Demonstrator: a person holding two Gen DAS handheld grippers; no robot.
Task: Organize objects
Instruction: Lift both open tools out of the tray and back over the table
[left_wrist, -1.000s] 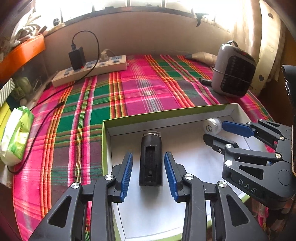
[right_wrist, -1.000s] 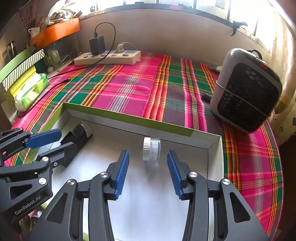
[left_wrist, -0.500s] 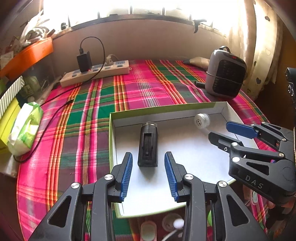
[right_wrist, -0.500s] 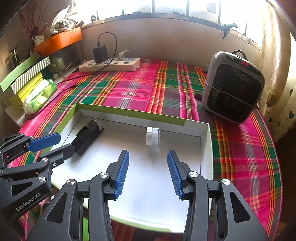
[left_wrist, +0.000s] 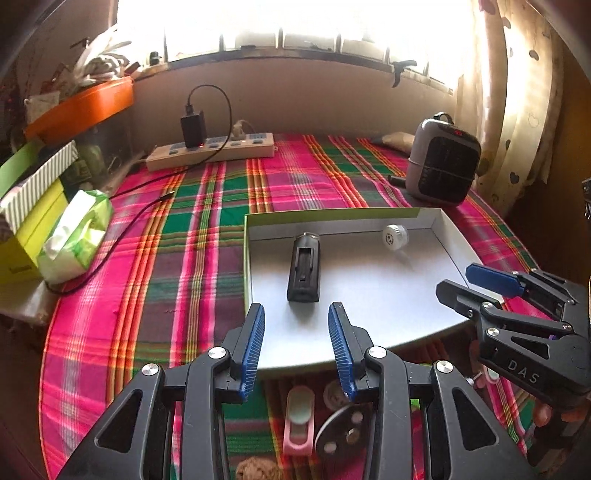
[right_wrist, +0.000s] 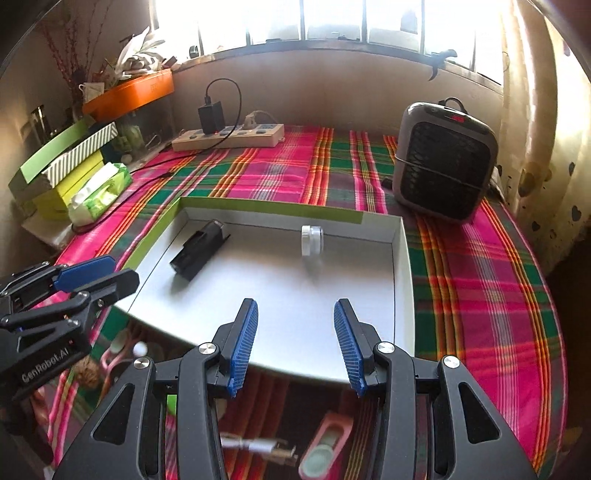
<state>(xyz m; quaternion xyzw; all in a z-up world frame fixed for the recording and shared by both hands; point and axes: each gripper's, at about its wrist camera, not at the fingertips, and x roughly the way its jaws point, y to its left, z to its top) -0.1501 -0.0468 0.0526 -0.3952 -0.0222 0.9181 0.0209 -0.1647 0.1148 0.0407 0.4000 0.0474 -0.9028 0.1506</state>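
Right now both your grippers hang apart and empty: the left gripper (left_wrist: 296, 347) with its blue pads spread just short of the box's near edge, the right gripper (right_wrist: 294, 345) spread the same way over the near right part of the box (right_wrist: 400, 258).

Inside the box you have two things. One black holder (left_wrist: 304, 270) lies flat along the left side, its long axis running away from you, close to the left wall but not touching it. One small white cap (left_wrist: 394, 236) sits on its edge near the back wall, well apart from the holder. Most of the white floor between and in front of them is bare, so you have room near the front edge.

The box rests on the plaid cloth (left_wrist: 177, 258), with cloth showing on its left, back and right sides.

Beyond it, count one power strip (left_wrist: 210, 153) at the back wall, one heater (right_wrist: 443, 158) at the back right, one tissue pack (left_wrist: 75, 236) at the left.

Below the box's near edge lie one pink case (left_wrist: 299, 421) and several small items, too blurred to name.
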